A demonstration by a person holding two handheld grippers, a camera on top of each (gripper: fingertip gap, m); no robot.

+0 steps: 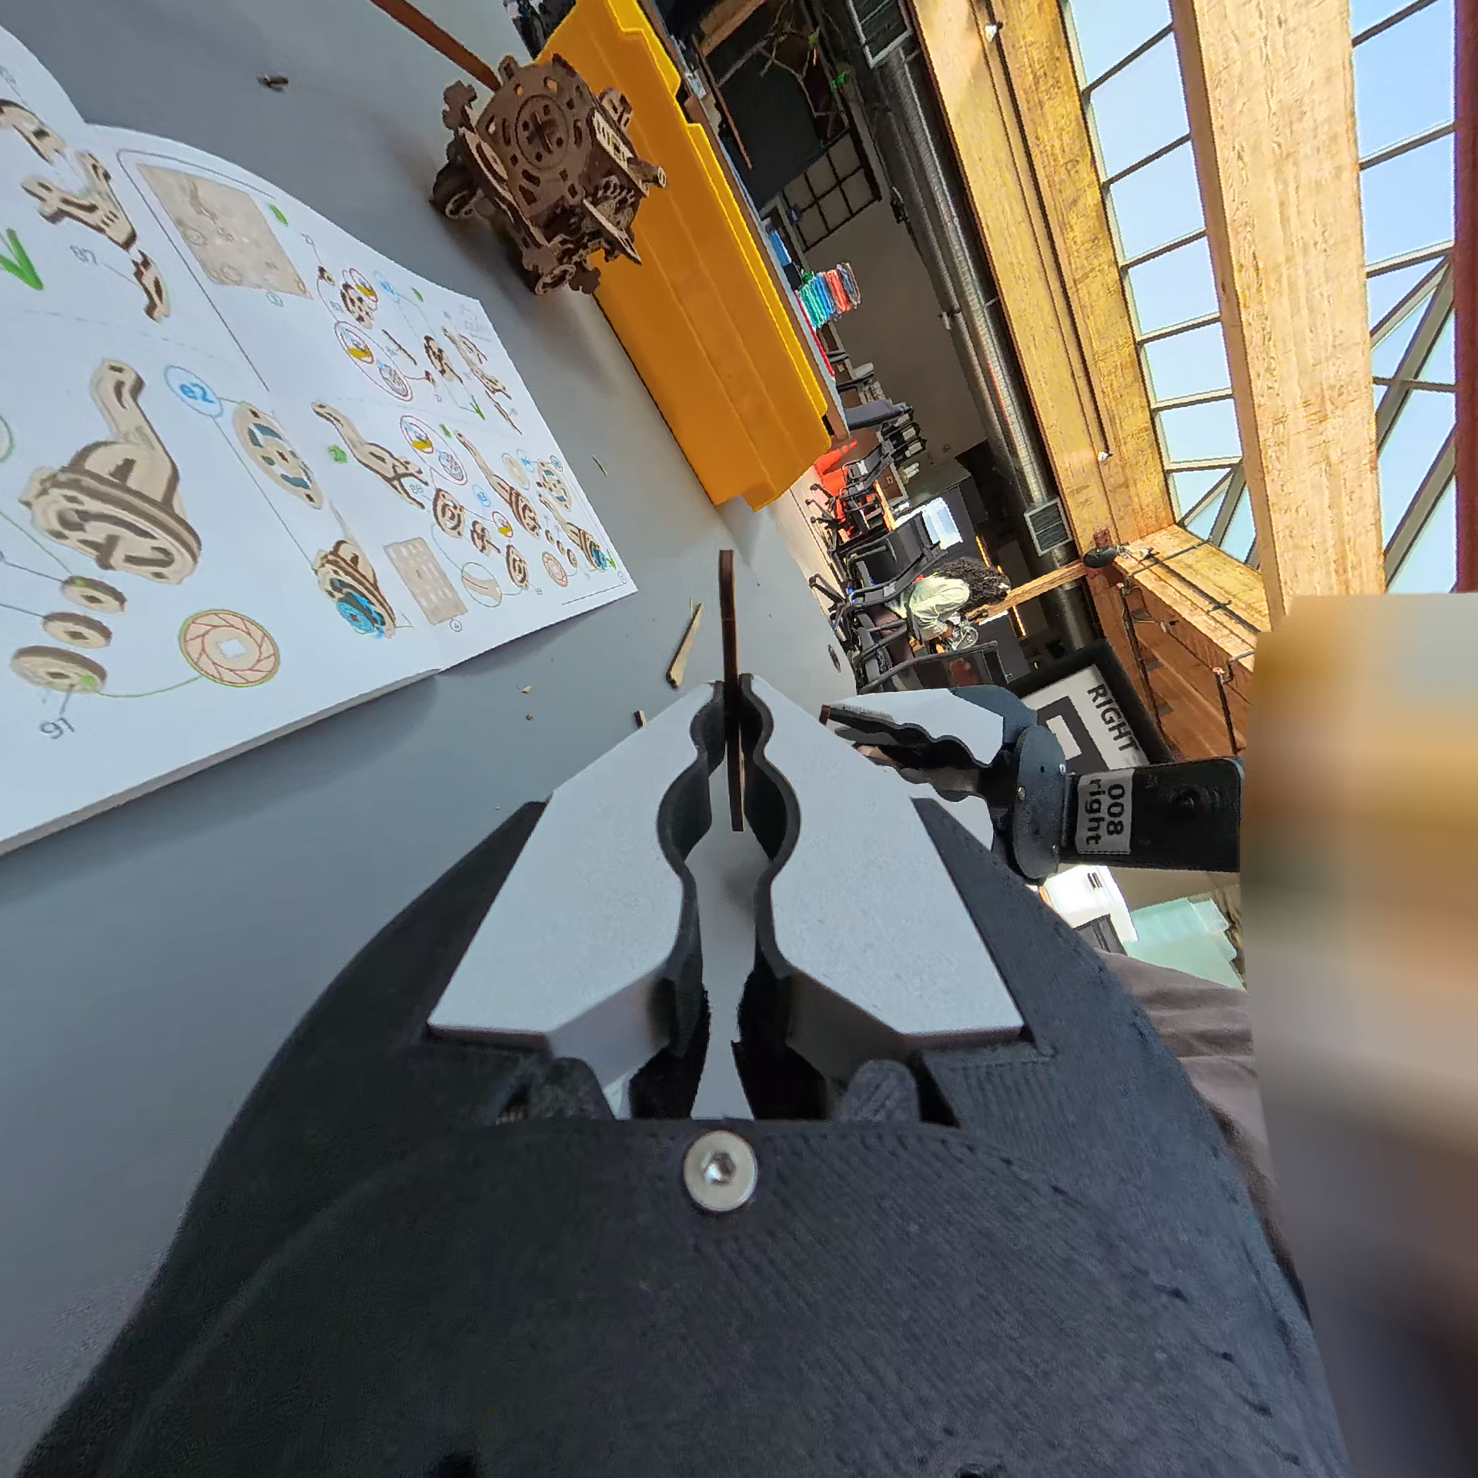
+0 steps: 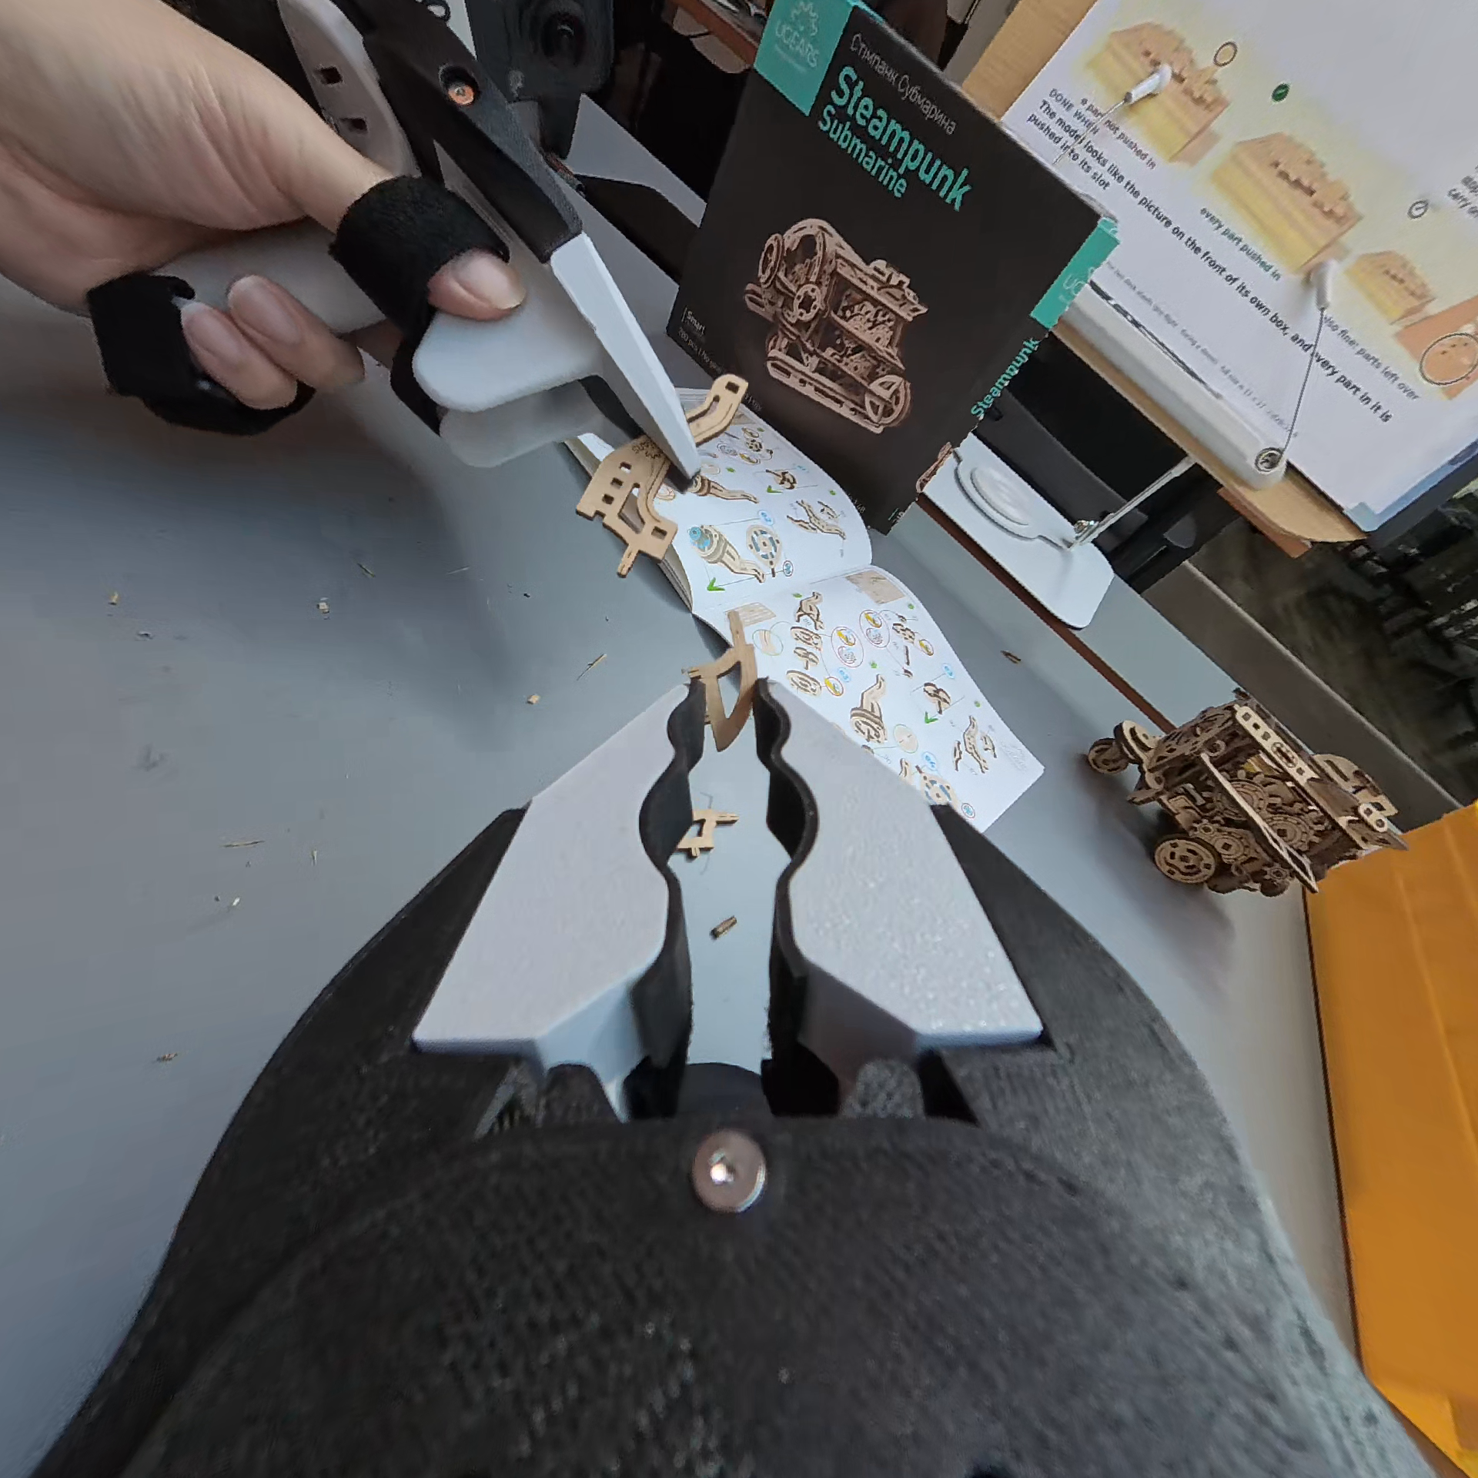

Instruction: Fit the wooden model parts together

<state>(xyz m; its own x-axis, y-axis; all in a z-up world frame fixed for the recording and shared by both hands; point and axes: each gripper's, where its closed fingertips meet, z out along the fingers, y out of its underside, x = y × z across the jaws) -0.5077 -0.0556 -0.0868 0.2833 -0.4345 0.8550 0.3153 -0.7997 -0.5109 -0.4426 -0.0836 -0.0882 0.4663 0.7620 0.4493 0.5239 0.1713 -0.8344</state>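
My left gripper (image 1: 732,688) is shut on a thin flat wooden part (image 1: 729,616), seen edge-on and sticking out past the tips. In the right wrist view the left gripper (image 2: 688,472) is held by a hand above the table, and its part (image 2: 620,496) is a flat cut-out plate with a curved arm. My right gripper (image 2: 724,694) is shut on a small curved wooden piece (image 2: 729,704) at its tips. It stands apart from the left gripper's part, lower and nearer. The right gripper (image 1: 840,724) also shows in the left wrist view, just right of my left fingers.
An open instruction booklet (image 2: 840,640) lies on the grey table (image 2: 320,720). A small wooden piece (image 2: 704,832) and a peg (image 2: 724,928) lie under my right gripper. A built wooden model (image 2: 1248,792), a yellow bin (image 2: 1408,1040), the kit box (image 2: 880,264) and a white stand (image 2: 1032,520) are to the right. The gap from one gripper's tips to the other's is roughly 8 centimetres.
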